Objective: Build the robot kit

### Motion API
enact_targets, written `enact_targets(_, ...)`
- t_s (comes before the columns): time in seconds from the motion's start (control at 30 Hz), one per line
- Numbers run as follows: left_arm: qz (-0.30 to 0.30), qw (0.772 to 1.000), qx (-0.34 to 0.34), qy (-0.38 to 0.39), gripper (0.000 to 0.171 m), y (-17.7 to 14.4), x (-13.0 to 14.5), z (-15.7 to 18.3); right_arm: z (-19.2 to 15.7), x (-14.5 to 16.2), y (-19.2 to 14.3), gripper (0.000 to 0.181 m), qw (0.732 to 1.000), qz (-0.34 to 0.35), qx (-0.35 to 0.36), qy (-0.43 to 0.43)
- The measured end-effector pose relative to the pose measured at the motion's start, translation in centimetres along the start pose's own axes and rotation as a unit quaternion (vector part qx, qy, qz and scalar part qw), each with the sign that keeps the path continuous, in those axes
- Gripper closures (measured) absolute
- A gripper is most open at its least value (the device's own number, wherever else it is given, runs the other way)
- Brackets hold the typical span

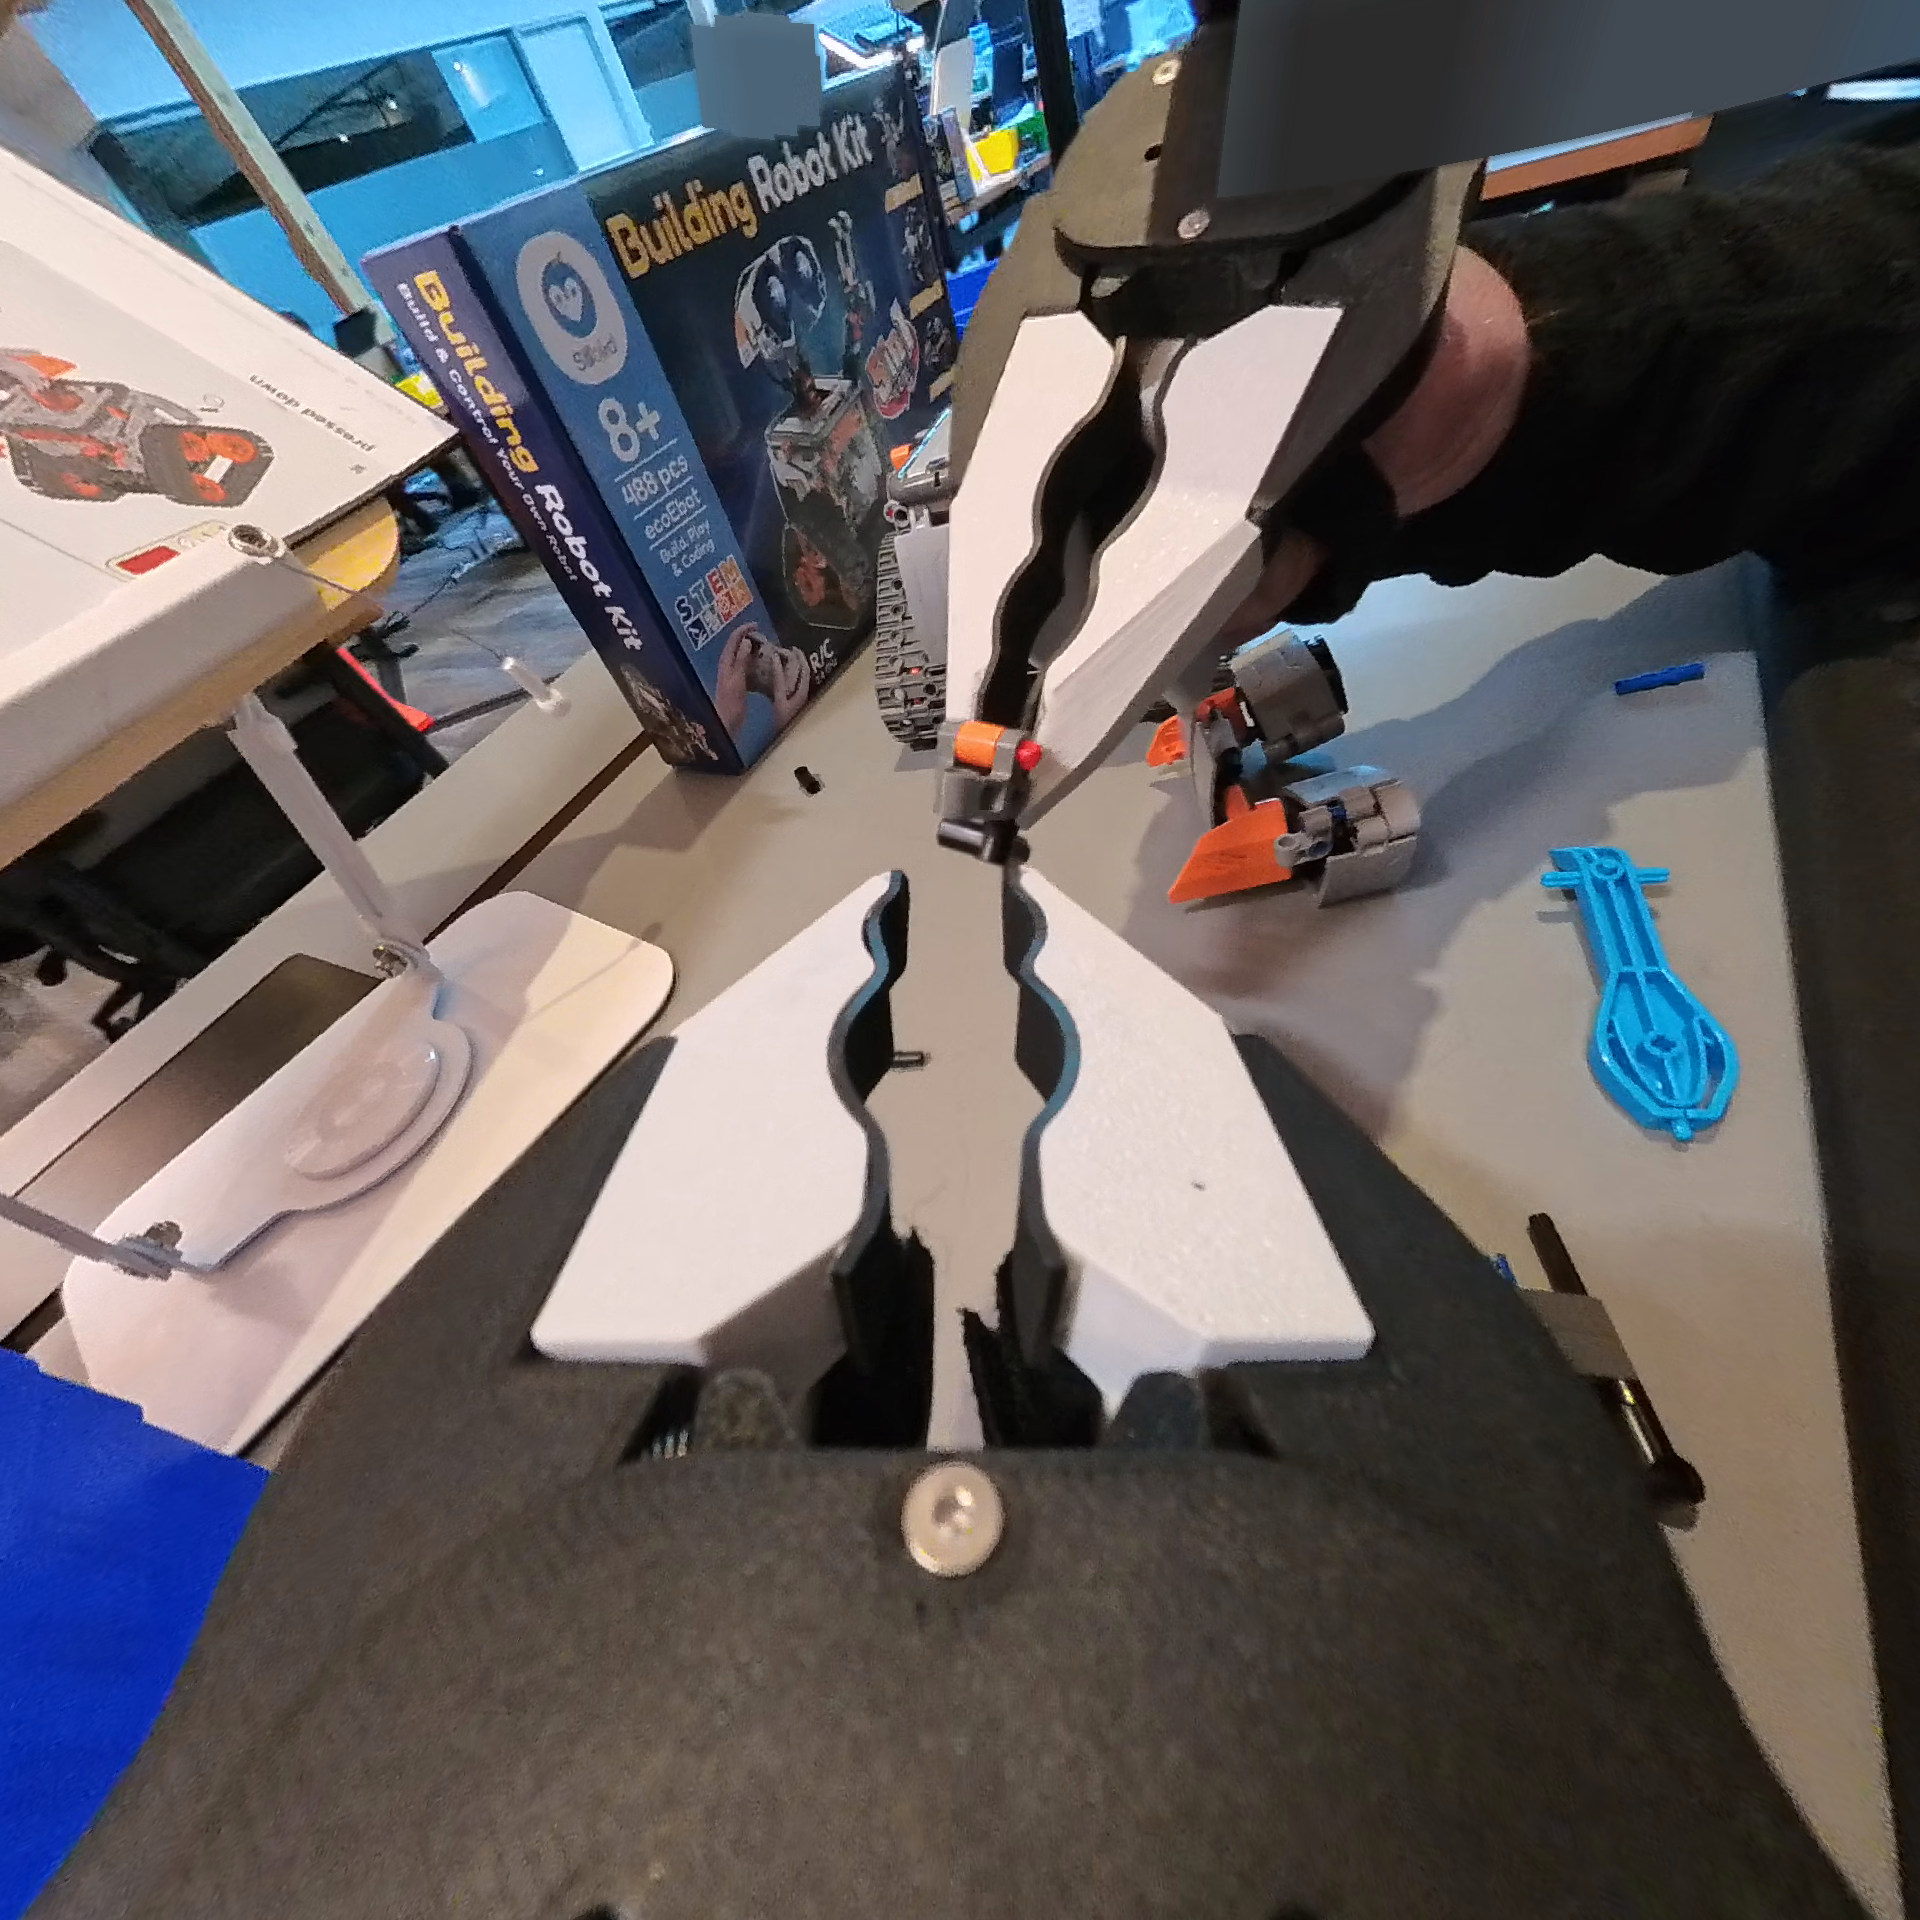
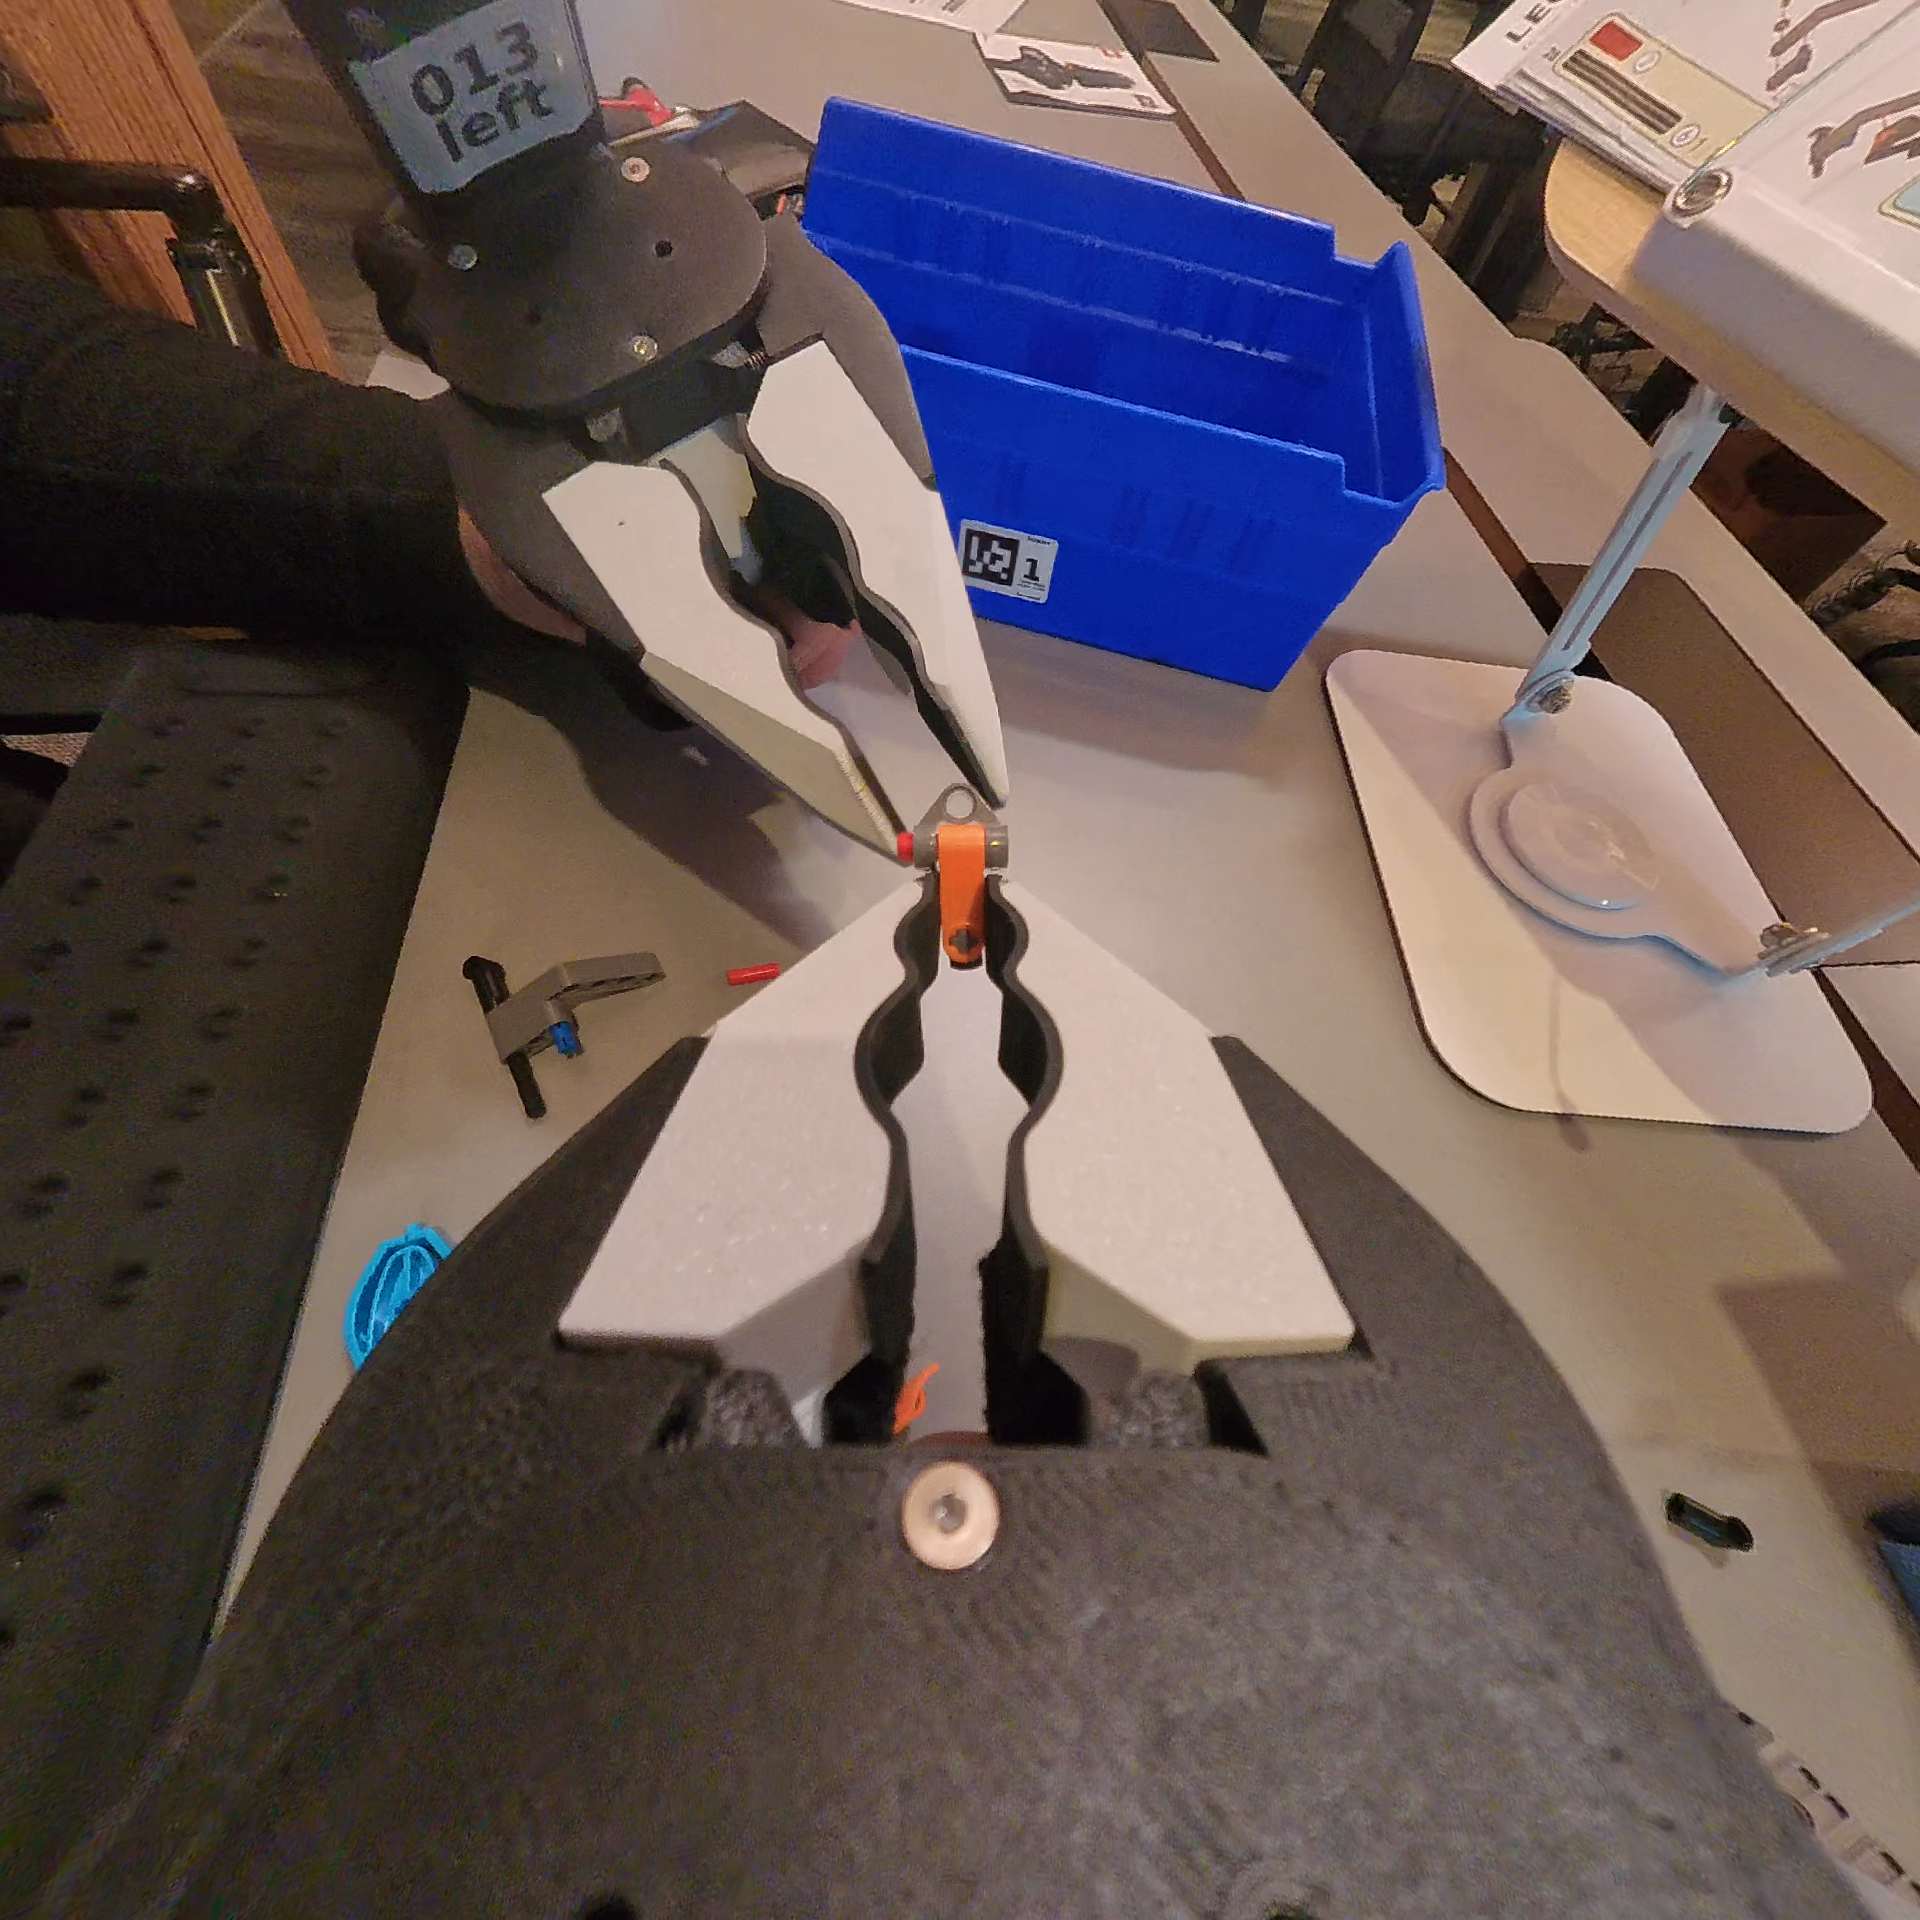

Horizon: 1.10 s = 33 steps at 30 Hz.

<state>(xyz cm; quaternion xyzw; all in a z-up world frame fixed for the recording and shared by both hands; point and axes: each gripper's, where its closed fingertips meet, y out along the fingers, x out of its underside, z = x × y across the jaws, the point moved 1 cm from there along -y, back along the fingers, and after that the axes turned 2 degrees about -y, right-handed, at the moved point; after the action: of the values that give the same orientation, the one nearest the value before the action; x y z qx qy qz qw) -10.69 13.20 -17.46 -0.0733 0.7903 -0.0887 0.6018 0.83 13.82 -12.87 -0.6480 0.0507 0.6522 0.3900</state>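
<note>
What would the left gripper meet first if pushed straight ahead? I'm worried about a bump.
Most likely the small orange-and-grey brick assembly that the right gripper holds just beyond the left gripper fingertips; the depth gap between them is unclear.

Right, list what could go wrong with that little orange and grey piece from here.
1. The right gripper pinches the orange and grey piece only at its fingertips, so it could twist or pop out.
2. The left gripper touches the piece's far end at its tips; a sideways push might lever it loose.
3. If dropped, it could land among the loose parts, like the red pin, on the table.
</note>
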Motion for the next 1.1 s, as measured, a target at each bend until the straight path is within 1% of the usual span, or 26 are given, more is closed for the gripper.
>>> enact_targets(0.1,0.002,1.000,-0.004,0.010,0.153,-0.3,-1.1,2.2,-0.5,0.4,0.3,0.175,1.000,-0.010,-0.018,0.005)
enact_targets(0.17,0.000,1.000,-0.009,0.022,0.153,-0.4,-2.0,4.6,-0.7,0.6,0.5,0.175,1.000,-0.016,-0.024,0.006)
enact_targets(0.23,-0.006,0.999,-0.011,0.039,0.154,0.1,-1.8,7.4,-0.7,0.7,0.5,0.175,0.999,-0.018,-0.027,0.007)
enact_targets(0.3,-0.009,0.999,-0.012,0.050,0.156,0.2,-2.2,9.6,-0.7,0.7,0.5,0.175,0.999,-0.019,-0.028,0.009)
enact_targets(0.4,-0.013,0.998,-0.013,0.061,0.160,0.5,-3.1,11.0,-0.7,0.8,0.5,0.175,0.999,-0.021,-0.029,0.011)
enact_targets(0.47,-0.015,0.998,-0.012,0.065,0.162,0.6,-3.1,11.6,-0.7,0.8,0.5,0.175,0.999,-0.021,-0.031,0.013)
enact_targets(0.57,-0.012,0.997,-0.009,0.072,0.169,-0.3,-3.7,12.5,-0.8,0.8,0.5,0.175,0.999,-0.020,-0.039,0.024)
enact_targets(0.67,-0.009,0.997,-0.016,0.075,0.171,-0.9,-4.6,12.3,-1.0,0.8,0.5,0.175,0.998,-0.016,-0.051,0.037)
enact_targets(0.77,-0.002,0.998,-0.021,0.062,0.171,-2.0,-5.4,10.4,-1.1,0.5,0.5,0.175,0.996,-0.001,-0.068,0.063)
enact_targets(0.8,0.002,0.998,-0.022,0.055,0.170,-1.7,-5.4,9.0,-1.1,0.2,0.4,0.175,0.993,0.013,-0.080,0.084)
enact_targets(0.9,0.015,0.999,-0.025,0.035,0.163,-3.2,-5.6,6.8,-0.8,-1.2,-0.5,0.175,0.978,0.073,-0.117,0.156)
enact_targets(1.0,0.028,0.999,-0.032,0.033,0.158,-4.2,-6.5,6.6,0.0,-2.1,-1.5,0.175,0.955,0.127,-0.150,0.223)
enact_targets(1.1,0.033,0.998,-0.037,0.044,0.155,-4.3,-7.5,7.8,0.2,-2.1,-1.6,0.175,0.944,0.138,-0.167,0.247)
